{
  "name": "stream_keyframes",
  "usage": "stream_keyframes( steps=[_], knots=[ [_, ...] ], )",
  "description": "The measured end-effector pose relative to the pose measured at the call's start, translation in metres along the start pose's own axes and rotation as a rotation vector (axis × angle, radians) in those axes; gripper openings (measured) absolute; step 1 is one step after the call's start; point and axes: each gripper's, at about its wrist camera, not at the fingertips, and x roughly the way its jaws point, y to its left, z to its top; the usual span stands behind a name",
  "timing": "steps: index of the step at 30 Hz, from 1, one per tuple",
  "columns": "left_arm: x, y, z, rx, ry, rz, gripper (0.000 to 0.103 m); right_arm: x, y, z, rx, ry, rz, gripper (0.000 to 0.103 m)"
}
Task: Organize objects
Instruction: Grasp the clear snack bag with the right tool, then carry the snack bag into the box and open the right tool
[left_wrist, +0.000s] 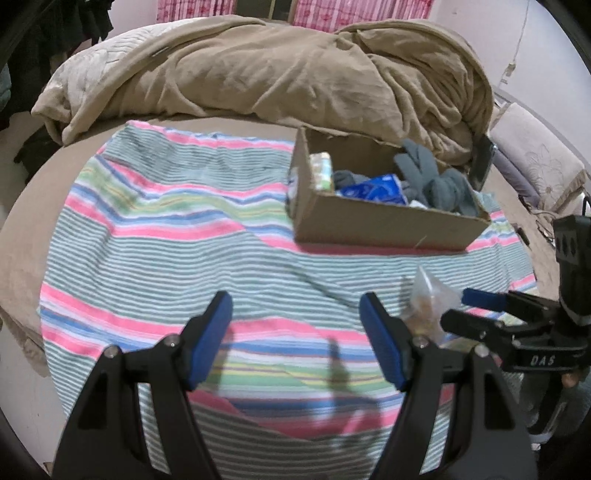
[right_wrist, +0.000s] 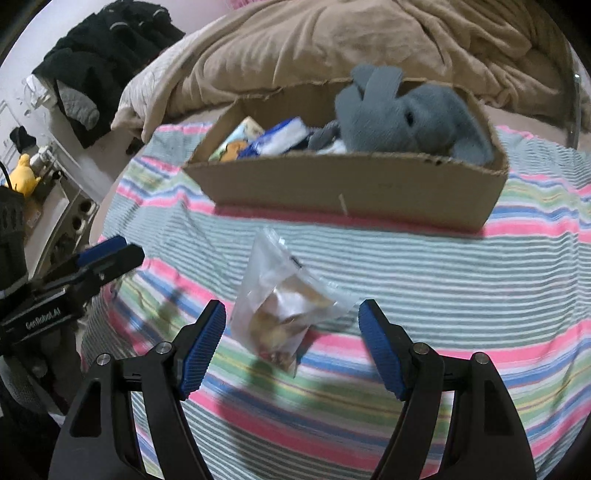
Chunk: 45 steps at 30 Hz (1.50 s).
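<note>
A clear plastic bag of snacks (right_wrist: 286, 302) lies on the striped cloth (right_wrist: 443, 295), between the open fingers of my right gripper (right_wrist: 291, 314); it also shows in the left wrist view (left_wrist: 428, 299). A cardboard box (right_wrist: 351, 188) behind it holds grey gloves (right_wrist: 410, 114), a blue packet (right_wrist: 280, 138) and a small pack (right_wrist: 236, 142). The box also shows in the left wrist view (left_wrist: 384, 221). My left gripper (left_wrist: 295, 306) is open and empty over the cloth (left_wrist: 177, 221), left of the bag.
A crumpled tan blanket (left_wrist: 277, 70) lies behind the box. A phone (left_wrist: 482, 162) leans at the box's right. Black clothes (right_wrist: 99, 48) and a yellow toy (right_wrist: 24, 177) are off the bed's left side.
</note>
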Motion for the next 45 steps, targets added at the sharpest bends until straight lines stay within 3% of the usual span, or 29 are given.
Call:
stream_keyframes(
  steps=[11, 13, 14, 29, 45],
  knots=[
    [0.002, 0.015, -0.004, -0.029, 0.006, -0.004, 0.073, 0.02, 0.022, 0.002, -0.048, 0.036, -0.015, 0.076],
    [0.001, 0.016, -0.005, -0.032, 0.005, -0.004, 0.073, 0.02, 0.024, 0.002, -0.055, 0.032, -0.013, 0.055],
    [0.0, 0.016, -0.005, -0.032, 0.004, -0.004, 0.073, 0.019, 0.024, 0.002, -0.061, 0.029, -0.015, 0.05],
    [-0.008, 0.005, 0.007, -0.035, -0.023, -0.026, 0.073, -0.016, 0.032, 0.022, -0.086, -0.073, 0.043, 0.048],
    [-0.013, -0.003, 0.034, -0.028, -0.064, -0.029, 0.073, -0.045, 0.031, 0.074, -0.138, -0.193, 0.024, 0.048]
  ],
)
